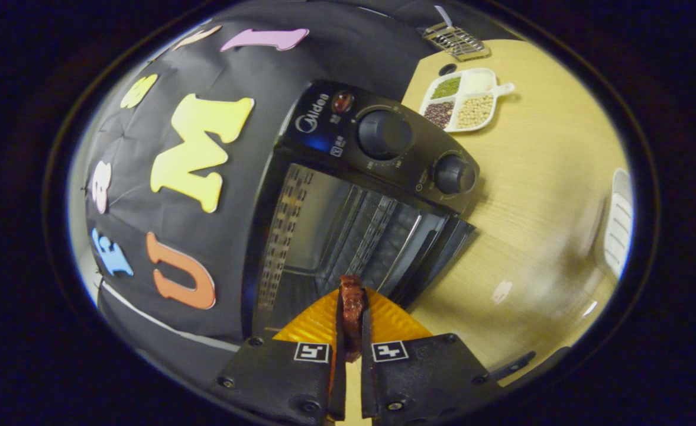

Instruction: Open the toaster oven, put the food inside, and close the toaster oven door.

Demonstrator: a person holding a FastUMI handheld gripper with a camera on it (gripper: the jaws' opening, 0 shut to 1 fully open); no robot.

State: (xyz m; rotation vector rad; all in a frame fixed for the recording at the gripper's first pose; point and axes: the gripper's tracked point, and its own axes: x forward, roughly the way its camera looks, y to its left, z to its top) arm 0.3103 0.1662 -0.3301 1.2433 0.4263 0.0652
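Fingers (377,322) of the gripper (352,322) stand nearly together, clamped from both sides on a small reddish-brown piece of food (352,307) that rises between them and pokes past their tips. Held food sits just ahead of the toaster oven (377,177), in front of its cavity. The door (436,254) is down and open, seen edge-on beside the wire rack (377,231).

Handling assessment: the piece appears light and somewhat soft, possibly a glazed or greasy cut of meat, though blur prevents certainty. A slippery surface could let it slide under a loose hold. The present grip across its narrow sides looks sound, and firm, moderate pressure seems appropriate; hard squeezing may deform it.

Status: opening is done; placing and closing are not yet done. A divided tray of beans (463,106) lies well apart on the wooden table (537,195).
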